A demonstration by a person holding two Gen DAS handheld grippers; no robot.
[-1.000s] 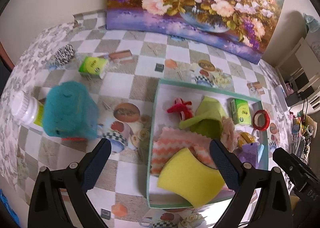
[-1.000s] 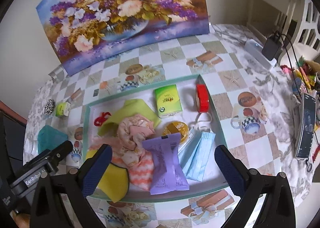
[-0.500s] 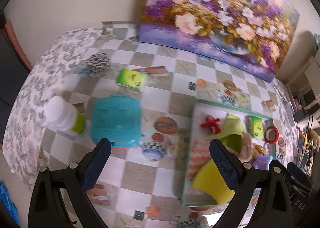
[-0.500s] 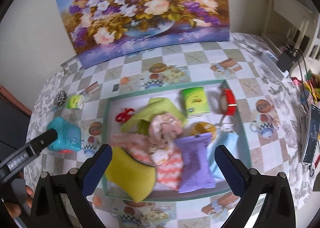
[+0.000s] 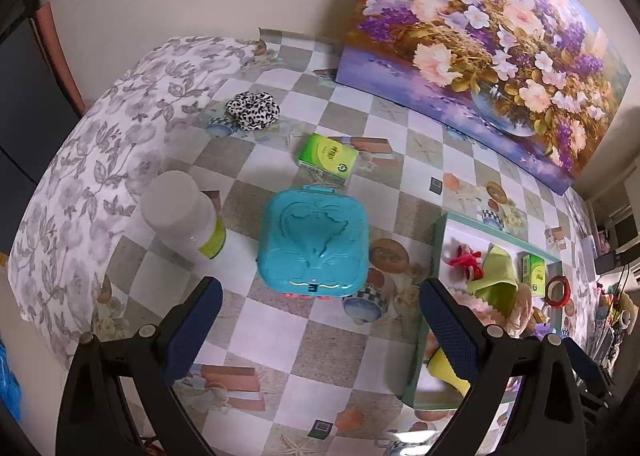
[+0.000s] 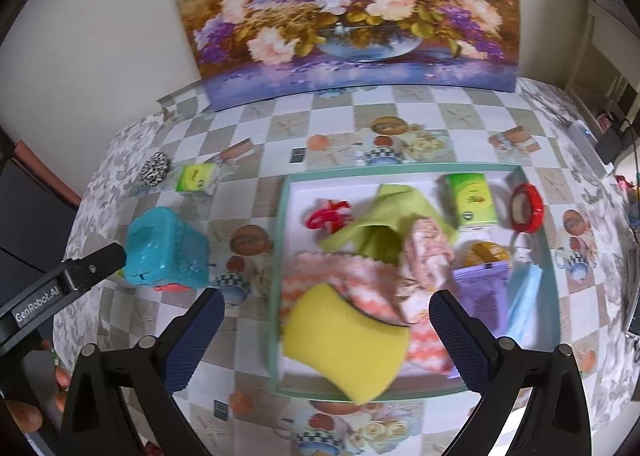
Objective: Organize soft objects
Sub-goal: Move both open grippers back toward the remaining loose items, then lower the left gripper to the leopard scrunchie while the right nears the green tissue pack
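Left wrist: left tool (image 5: 318, 320) released above teal box (image 5: 314, 244); right tool (image 6: 326, 330) released over yellow sponge (image 6: 344, 342)

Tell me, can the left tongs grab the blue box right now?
Probably yes. The left tongs are open and empty, and the blue box sits just ahead of them on the table with nothing in between. The white bottle stands off to one side, out of the way.
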